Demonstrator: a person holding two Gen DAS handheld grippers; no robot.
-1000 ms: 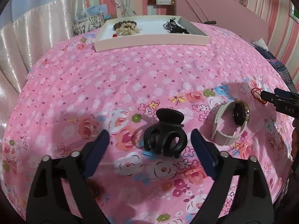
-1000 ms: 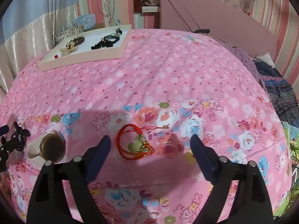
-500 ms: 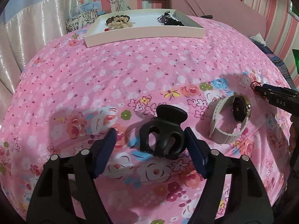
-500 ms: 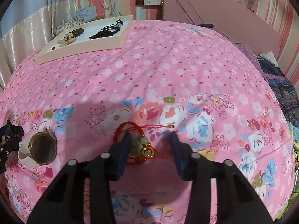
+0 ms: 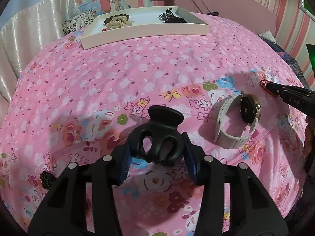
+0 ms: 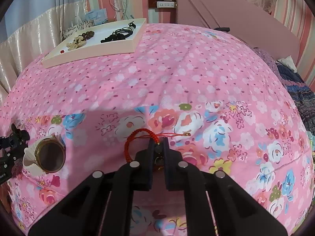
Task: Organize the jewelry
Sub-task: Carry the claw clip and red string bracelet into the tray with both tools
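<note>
Your left gripper point(image 5: 157, 153) has its blue pads pressed against both sides of the black hair claw point(image 5: 157, 133), which sits on the pink floral bedspread point(image 5: 137, 68) at the centre of the left wrist view; the jaws are closed down to the claw's width. At 3 o'clock from the claw lies the watch point(image 5: 238, 122) with its white strap looped and its dark, gold-rimmed face tilted up on edge. Further out at 3 o'clock your right gripper point(image 5: 275, 89) reaches in, a bit of red cord showing at its tip.

In the right wrist view your right gripper point(image 6: 158, 147) is nearly fully closed, pinching the red cord bracelet point(image 6: 135, 139) at its bead; the cord loop fans out toward 10 o'clock from the fingertips and a thin tail runs toward 2 o'clock. The watch point(image 6: 49, 155) lies at 9 o'clock.

The white tray point(image 5: 143, 32) rests at 12 o'clock at the far end of the bed, already holding beaded pieces point(image 5: 116, 20) and dark cords point(image 5: 171, 17)
</note>
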